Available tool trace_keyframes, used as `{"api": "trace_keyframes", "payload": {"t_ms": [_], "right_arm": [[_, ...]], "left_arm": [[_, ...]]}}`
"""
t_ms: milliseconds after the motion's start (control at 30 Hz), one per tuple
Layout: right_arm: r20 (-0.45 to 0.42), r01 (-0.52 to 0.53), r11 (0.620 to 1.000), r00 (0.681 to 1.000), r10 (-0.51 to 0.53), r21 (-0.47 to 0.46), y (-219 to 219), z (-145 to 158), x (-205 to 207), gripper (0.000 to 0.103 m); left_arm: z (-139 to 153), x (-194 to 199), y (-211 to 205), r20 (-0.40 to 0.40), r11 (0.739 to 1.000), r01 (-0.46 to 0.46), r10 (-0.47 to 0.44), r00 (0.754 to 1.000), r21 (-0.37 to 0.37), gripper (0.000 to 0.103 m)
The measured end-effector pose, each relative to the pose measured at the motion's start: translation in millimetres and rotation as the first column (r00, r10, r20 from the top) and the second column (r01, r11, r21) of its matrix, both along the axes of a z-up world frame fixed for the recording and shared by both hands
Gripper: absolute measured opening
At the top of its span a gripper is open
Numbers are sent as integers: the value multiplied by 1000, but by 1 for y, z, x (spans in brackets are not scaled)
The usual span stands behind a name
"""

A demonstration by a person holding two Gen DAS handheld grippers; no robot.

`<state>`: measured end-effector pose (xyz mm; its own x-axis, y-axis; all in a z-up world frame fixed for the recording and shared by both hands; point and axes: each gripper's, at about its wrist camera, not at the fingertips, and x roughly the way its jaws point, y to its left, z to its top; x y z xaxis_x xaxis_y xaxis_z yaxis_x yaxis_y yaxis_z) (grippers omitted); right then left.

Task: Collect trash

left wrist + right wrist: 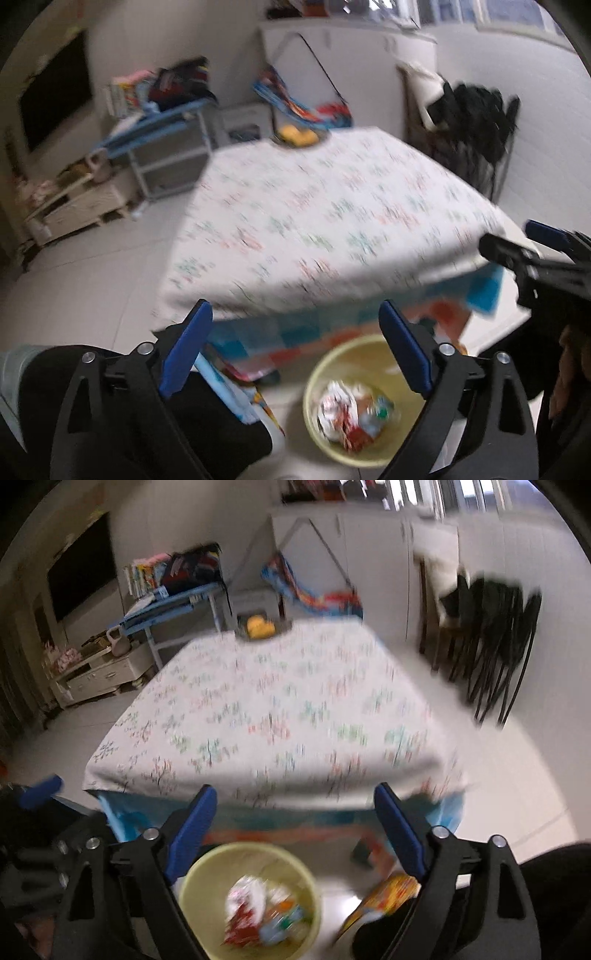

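Observation:
A pale yellow bin (317, 373) stands on the floor in front of the table and holds crumpled red, white and blue wrappers (351, 415). It also shows in the right wrist view (207, 864) with the wrappers (266, 912) inside. My left gripper (295, 350) is open and empty, above and just left of the bin. My right gripper (295, 830) is open and empty, above the bin's far side; it also shows at the right edge of the left wrist view (517, 243). Both views are blurred.
A table with a floral cloth (314, 221) fills the middle, with a bowl of yellow fruit (299, 138) at its far edge. Colourful packets (384, 893) lie on the floor beside the bin. Black chairs (498, 635) stand right; a blue desk (173, 602) stands left.

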<state>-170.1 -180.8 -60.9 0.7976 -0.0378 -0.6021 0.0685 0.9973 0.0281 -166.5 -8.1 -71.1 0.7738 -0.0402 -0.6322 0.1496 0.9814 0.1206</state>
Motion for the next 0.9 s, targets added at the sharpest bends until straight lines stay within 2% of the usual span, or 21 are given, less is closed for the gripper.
{"api": "trace_keyframes", "payload": {"t_ms": [167, 300, 533, 900], "right_arm": [[166, 7, 992, 986, 14, -126, 18, 20, -12, 93], [241, 18, 990, 970, 15, -137, 20, 32, -14, 94], [270, 41, 992, 963, -8, -120, 14, 35, -8, 95], [275, 60, 993, 961, -29, -106, 10, 36, -11, 95]], "left_arm": [[21, -2, 8, 110, 998, -56, 59, 992, -29, 93], [35, -4, 14, 161, 995, -82, 91, 983, -64, 93], [42, -4, 21, 184, 990, -103, 120, 976, -98, 94], [44, -6, 19, 210, 990, -108, 125, 970, -90, 94]]}}
